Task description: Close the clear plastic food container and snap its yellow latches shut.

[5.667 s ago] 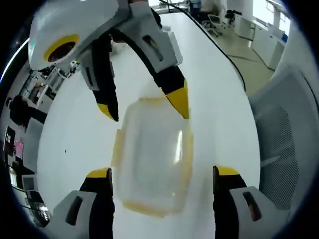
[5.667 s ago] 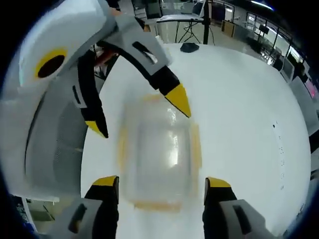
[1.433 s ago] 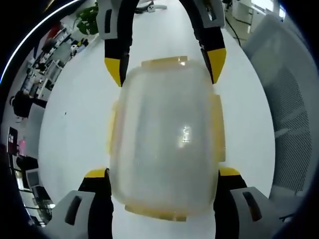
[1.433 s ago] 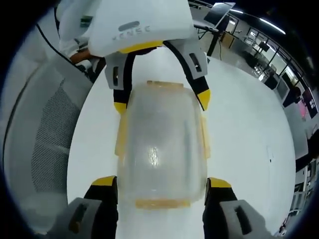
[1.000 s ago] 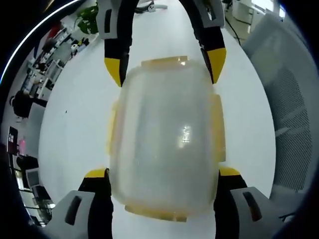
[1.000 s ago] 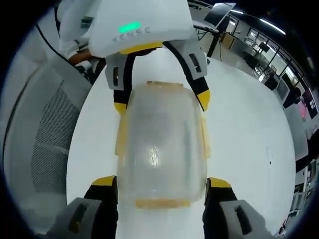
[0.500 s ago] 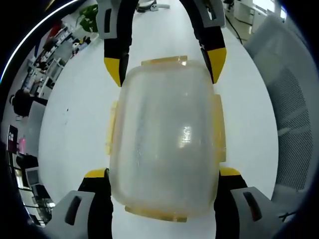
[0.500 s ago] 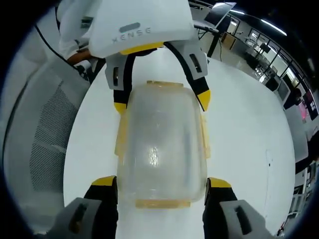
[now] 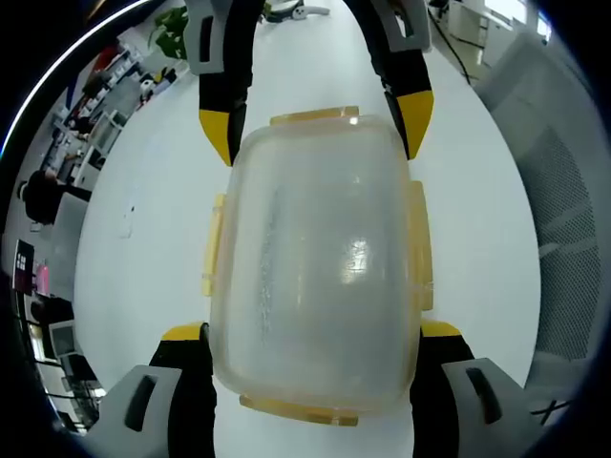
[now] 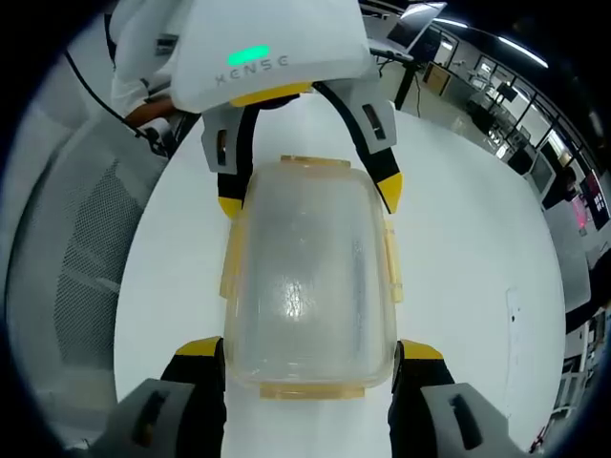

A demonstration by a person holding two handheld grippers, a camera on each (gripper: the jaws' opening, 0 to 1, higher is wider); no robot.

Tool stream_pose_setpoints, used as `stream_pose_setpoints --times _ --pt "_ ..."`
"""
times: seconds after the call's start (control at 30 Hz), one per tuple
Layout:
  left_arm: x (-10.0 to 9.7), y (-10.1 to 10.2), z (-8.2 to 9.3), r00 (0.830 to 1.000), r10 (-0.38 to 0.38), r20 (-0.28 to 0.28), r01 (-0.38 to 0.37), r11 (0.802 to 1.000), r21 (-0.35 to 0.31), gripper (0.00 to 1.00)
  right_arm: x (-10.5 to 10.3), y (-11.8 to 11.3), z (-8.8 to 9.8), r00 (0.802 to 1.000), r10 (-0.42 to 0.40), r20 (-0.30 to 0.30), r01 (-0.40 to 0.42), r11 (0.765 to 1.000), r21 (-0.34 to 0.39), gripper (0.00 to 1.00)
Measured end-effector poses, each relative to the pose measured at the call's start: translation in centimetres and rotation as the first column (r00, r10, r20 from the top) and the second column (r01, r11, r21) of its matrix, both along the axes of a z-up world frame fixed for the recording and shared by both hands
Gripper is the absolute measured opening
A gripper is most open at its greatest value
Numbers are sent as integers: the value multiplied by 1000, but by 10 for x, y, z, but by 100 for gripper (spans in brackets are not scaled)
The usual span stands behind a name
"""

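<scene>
Both hand-held grippers, well above the container 5.7 s ago, now straddle its 2 ends: left hand-held gripper, right hand-held gripper, jaws wide. Container sits on the desk. Squeeze each latch squarely.

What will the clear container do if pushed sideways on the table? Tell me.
The container looks empty and thin-walled, so probably light. The white table looks smooth, so it would likely slide. Broad and low, it seems unlikely to tip.
</scene>
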State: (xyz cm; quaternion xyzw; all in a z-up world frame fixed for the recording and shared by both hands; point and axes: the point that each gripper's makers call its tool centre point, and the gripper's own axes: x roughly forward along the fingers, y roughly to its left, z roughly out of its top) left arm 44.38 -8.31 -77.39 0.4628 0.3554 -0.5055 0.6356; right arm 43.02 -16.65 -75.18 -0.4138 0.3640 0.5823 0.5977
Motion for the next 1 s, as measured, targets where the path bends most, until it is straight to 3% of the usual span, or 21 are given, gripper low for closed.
stream_pose_setpoints --times 1.0 --pt "12 0 0 1000 5 0 -5 1000 -2 83 13 0 0 1000 -3 2 3 1000 12 69"
